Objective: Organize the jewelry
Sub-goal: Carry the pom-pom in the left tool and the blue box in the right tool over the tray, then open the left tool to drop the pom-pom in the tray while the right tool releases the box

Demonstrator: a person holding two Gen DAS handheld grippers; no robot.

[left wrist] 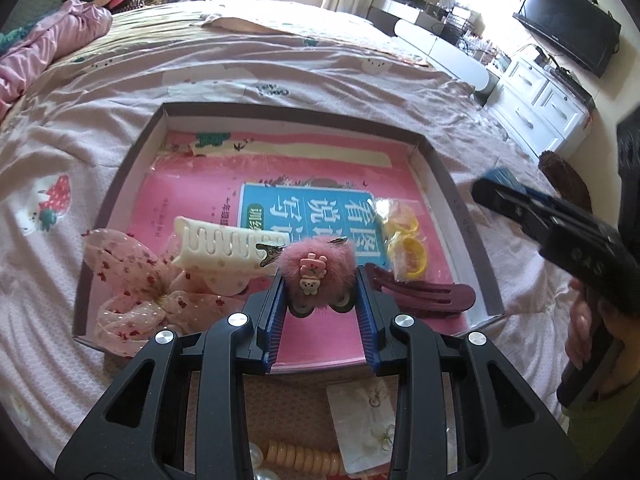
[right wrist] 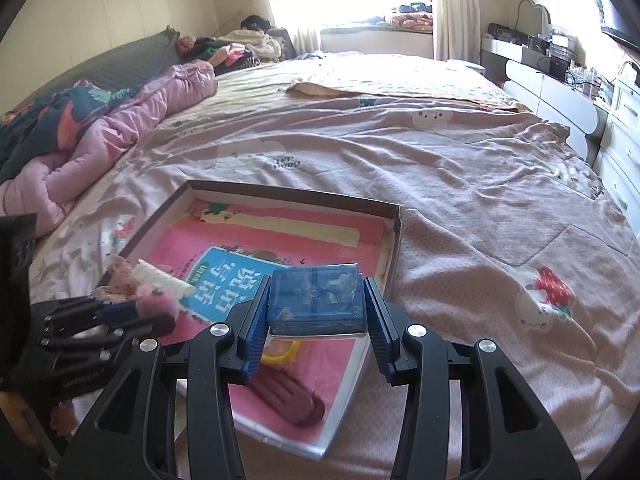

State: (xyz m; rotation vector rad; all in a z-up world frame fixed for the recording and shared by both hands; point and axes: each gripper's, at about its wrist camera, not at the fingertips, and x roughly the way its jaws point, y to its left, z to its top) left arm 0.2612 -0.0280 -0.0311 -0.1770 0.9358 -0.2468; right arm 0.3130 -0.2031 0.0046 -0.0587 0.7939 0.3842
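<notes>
over the near edge of the tray (left wrist: pixel 456 200), we pinch a fluffy pink hair clip (left wrist: pixel 318 272) in the left gripper (left wrist: pixel 320 304) while the right gripper (right wrist: pixel 316 320) clamps a blue box (right wrist: pixel 316 300) above the tray's near right corner.

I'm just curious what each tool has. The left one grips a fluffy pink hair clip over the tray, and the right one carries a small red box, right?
Not quite: the box in the right gripper is blue, not red, as the right wrist view shows. The left gripper does grip the fluffy pink hair clip over the tray.
</notes>
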